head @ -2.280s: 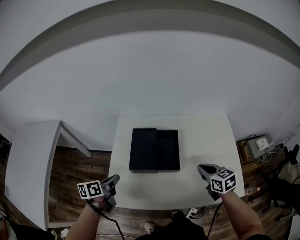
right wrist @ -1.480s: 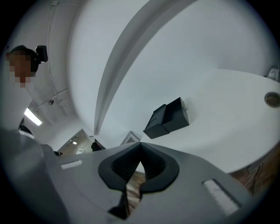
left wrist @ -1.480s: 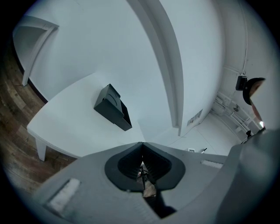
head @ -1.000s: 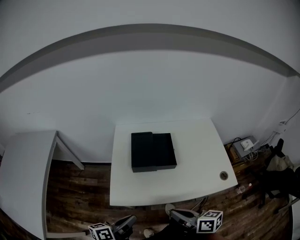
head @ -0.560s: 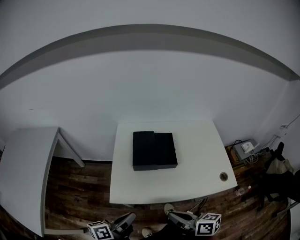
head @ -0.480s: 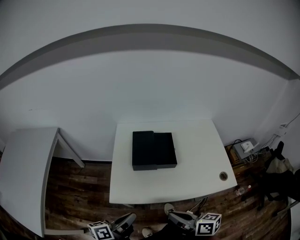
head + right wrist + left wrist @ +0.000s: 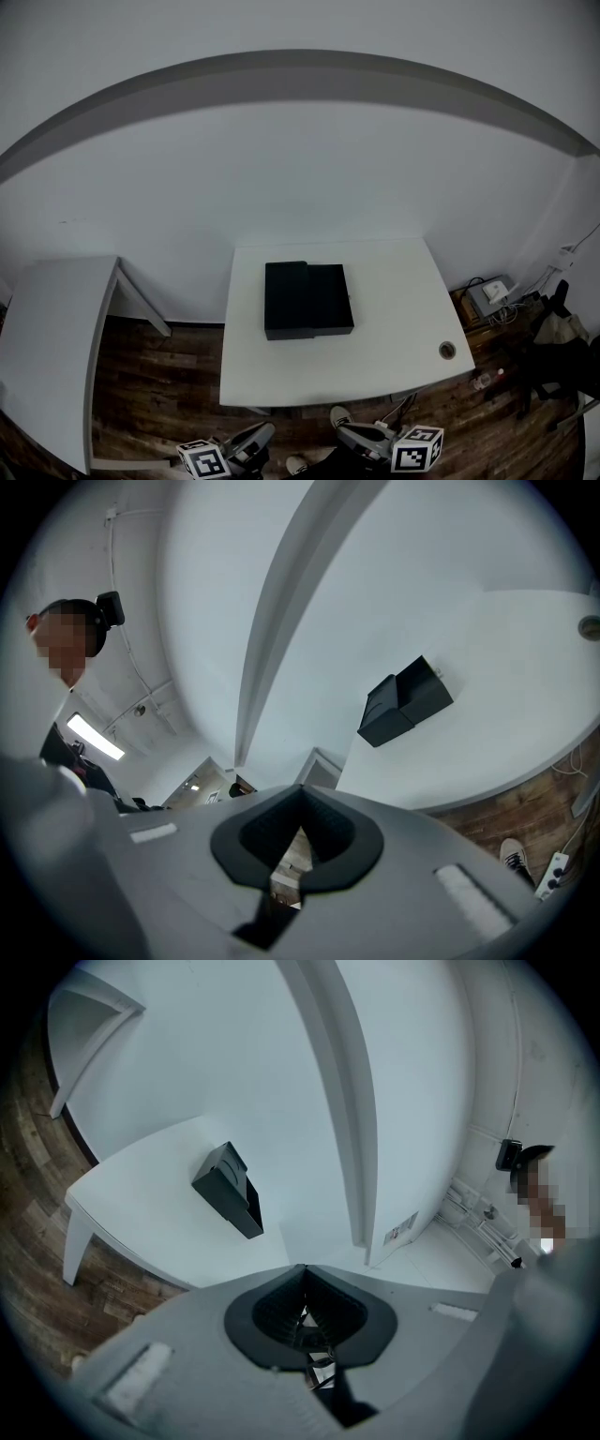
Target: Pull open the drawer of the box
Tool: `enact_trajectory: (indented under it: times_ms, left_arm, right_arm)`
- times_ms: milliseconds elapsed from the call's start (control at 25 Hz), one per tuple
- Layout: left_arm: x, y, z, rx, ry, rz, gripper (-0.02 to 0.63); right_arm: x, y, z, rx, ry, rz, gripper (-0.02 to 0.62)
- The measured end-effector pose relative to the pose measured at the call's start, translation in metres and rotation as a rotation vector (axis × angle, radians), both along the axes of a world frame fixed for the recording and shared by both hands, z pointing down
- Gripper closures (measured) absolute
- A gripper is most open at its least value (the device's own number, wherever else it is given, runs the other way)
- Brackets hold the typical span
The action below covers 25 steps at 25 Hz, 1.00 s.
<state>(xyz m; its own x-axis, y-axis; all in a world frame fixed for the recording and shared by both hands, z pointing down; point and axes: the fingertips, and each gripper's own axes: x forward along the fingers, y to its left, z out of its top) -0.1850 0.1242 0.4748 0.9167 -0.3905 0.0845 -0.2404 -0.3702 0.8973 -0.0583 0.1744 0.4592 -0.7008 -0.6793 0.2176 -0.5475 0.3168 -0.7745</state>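
White table [image 7: 384,361] under black box [image 7: 307,300], side table [image 7: 47,347] leftward

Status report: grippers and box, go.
Left gripper and right gripper shut, empty, short of the table. Black box mid-table, drawer out rightward. Nothing in the way.

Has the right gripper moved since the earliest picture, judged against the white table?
Yes. The right gripper moved back, off the table: earlier it was over the near right part, now it is beyond the near edge.
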Motion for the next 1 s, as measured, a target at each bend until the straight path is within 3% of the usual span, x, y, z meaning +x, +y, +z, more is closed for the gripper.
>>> enact_trajectory:
  times_ms: [1000]
  left_arm:
    - [0.005,0.007,-0.001,-0.02,-0.003,-0.009,0.601]
  right_arm:
    - [0.005,0.01,-0.004,0.022,0.011,-0.009,0.592]
